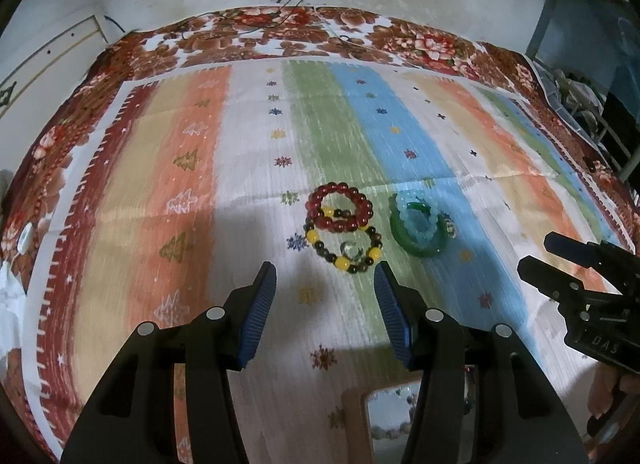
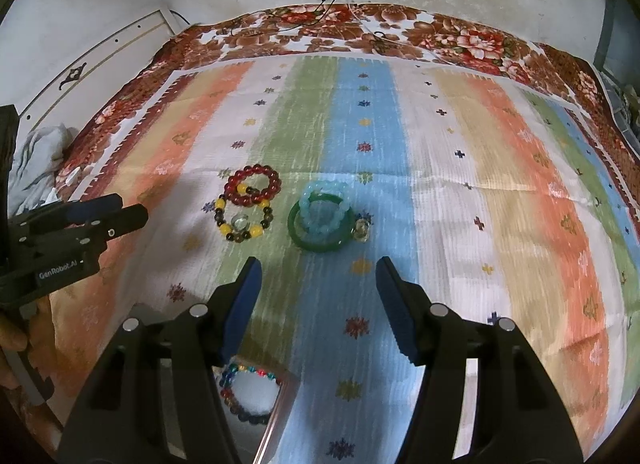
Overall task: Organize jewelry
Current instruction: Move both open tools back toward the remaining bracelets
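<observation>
I have both grippers hovering over the striped, star-dotted cloth [image 1: 256, 136] that covers the bed. My left gripper [image 1: 325, 284] has its blue ribbed pads apart with nothing between them, and my right gripper [image 2: 318, 278] is the same, jaws spread and empty. Ahead of the left one lie the dark red round-bead bracelet [image 1: 340, 206] and, touching and partly overlapping its near edge, the yellow-and-brown bead bracelet [image 1: 344, 244], which rings a small clear glassy piece [image 1: 351, 250]. Just to the right of those sits the solid green bangle [image 2: 320, 230] with the pale blue bead bracelet [image 2: 326, 206] lying on top of it, and a small ring-like trinket [image 2: 362, 229] touching the bangle's right side. Under my right gripper, at the bottom edge, I can see an open box [image 2: 276, 408] with a multicoloured bead bracelet [image 2: 236, 392] on its white lining
</observation>
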Available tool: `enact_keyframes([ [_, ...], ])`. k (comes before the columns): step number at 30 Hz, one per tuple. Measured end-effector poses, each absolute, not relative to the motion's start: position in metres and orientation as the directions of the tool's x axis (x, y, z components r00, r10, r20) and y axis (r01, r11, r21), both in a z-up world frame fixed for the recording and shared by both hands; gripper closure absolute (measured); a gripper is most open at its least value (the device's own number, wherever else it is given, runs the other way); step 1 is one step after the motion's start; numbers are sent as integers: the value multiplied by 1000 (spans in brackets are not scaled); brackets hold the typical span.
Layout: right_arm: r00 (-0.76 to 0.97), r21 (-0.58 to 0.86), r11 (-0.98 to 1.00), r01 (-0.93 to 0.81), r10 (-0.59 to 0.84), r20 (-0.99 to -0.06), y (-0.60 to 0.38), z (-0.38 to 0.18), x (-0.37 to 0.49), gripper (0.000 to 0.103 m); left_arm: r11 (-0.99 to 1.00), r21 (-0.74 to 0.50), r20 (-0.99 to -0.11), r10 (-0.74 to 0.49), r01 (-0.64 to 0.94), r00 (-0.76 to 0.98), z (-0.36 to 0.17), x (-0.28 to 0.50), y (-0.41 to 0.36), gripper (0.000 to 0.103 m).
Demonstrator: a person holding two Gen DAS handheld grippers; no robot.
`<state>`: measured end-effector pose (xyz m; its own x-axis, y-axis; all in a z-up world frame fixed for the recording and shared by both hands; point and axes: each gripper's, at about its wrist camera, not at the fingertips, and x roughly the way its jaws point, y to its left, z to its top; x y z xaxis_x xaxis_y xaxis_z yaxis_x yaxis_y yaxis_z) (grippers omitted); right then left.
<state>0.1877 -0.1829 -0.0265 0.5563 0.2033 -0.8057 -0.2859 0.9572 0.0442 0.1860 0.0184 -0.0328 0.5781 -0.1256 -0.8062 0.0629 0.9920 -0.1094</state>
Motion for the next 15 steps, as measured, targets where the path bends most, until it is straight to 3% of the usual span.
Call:
enact_keyframes([
  [15,543,42,966,-255,179,-820,-182,-37,238,43,993,-90,-825,-116,75,554,-45,234,14,52],
])
